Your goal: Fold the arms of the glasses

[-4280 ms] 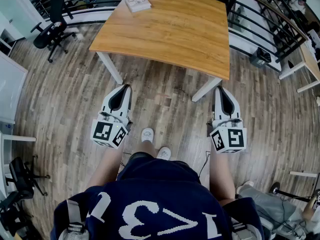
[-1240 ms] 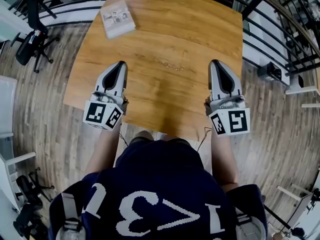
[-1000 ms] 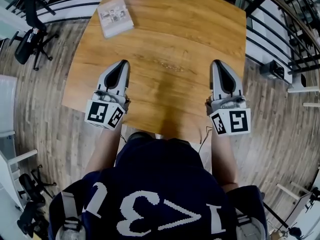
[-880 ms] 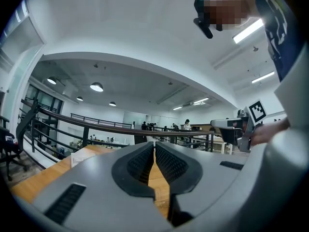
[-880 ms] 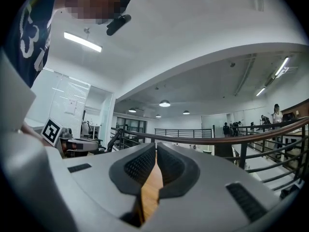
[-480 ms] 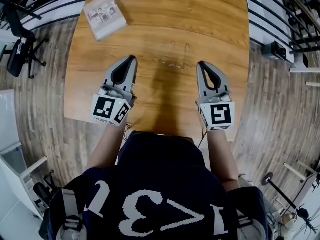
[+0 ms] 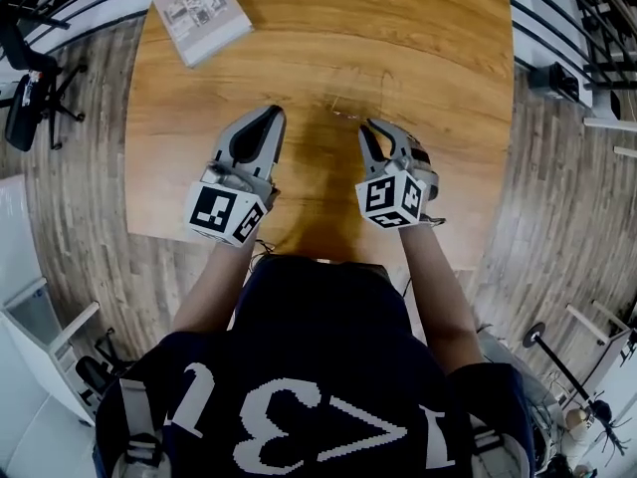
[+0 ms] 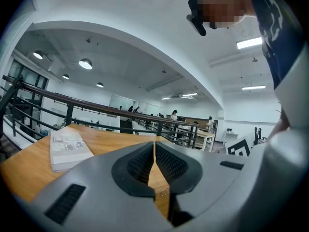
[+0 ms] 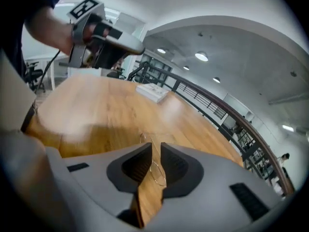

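Observation:
The glasses (image 7: pixel 344 112), thin wire-framed with clear lenses, lie on the wooden table (image 7: pixel 448 58) between and just beyond the two gripper tips. My left gripper (image 7: pixel 273 118) sits left of them, shut and empty, pointing nearly level. In the left gripper view the glasses (image 8: pixel 164 192) show low through the slit under the left gripper (image 8: pixel 154 146). My right gripper (image 7: pixel 369 129) is tilted down and rolled, just right of the glasses. In the right gripper view the right gripper (image 9: pixel 156 149) shows a narrow gap, with a lens of the glasses (image 9: pixel 157 173) on the table behind it, untouched.
A thin book (image 7: pixel 202 13) lies at the table's far left corner, seen also as the book (image 8: pixel 67 149) and the book (image 9: pixel 153 92). A metal railing (image 8: pixel 72 108) runs beyond the table. An office chair (image 7: pixel 25 68) stands on the wooden floor at left.
Both grippers have come down and drawn inward toward the glasses. The right one moved left, tipped downward and rolled. The head view has closed in over the table.

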